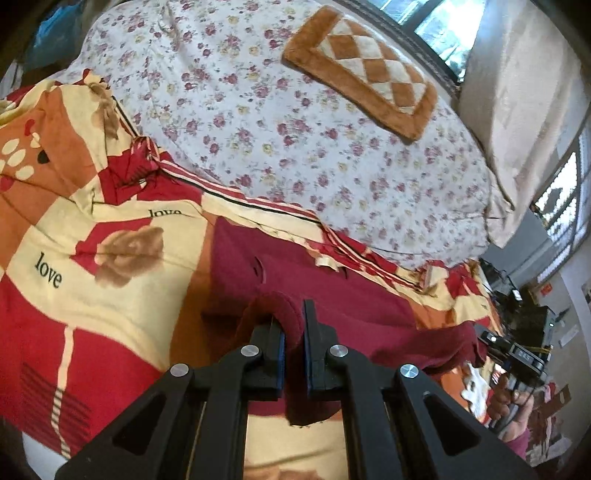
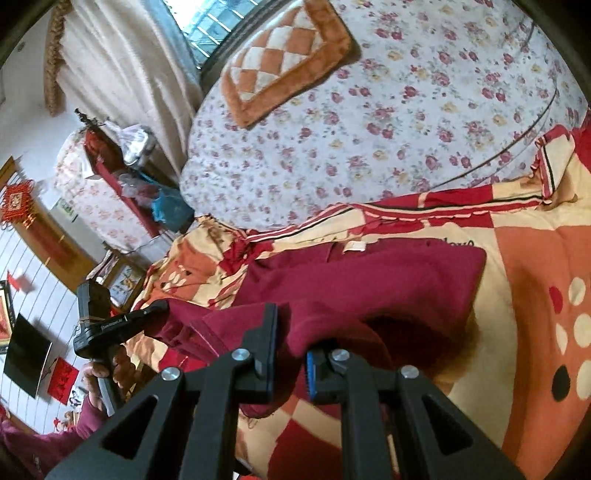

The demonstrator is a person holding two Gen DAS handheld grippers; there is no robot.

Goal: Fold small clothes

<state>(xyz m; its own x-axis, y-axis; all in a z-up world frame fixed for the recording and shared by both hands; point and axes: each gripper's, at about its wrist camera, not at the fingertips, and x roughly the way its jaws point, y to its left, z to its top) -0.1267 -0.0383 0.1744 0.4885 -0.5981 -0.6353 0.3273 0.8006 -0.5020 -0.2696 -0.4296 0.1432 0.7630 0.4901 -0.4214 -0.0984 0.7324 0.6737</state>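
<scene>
Maroon garment (image 1: pixel 362 295) lies on the red, cream and orange patchwork quilt (image 1: pixel 92 266), near the bed's front edge; its far part rests flat on the quilt, its near edge is lifted off it.

Left gripper (image 1: pixel 291 325): jaws closed down on a rolled fold of the garment's near edge, cloth bunched between the blue pads (image 1: pixel 281 354) and hanging below them. In the right wrist view it enters at 9 o'clock, a hand (image 2: pixel 118 363) round its handle, maroon cloth draped from its tip.

Right gripper (image 2: pixel 290 343): jaws nearly closed, pinching a thick fold of the same garment; cloth humps up over the pads toward 12 o'clock. Pocket of shadow under the raised cloth at 2 o'clock from the jaws.

Beyond the quilt, at 12 o'clock: floral sheet (image 1: pixel 295 140), with a brown and cream diamond-pattern mat (image 1: pixel 369 70) on it. Curtain (image 1: pixel 524 96) and window (image 1: pixel 443 26) behind.
</scene>
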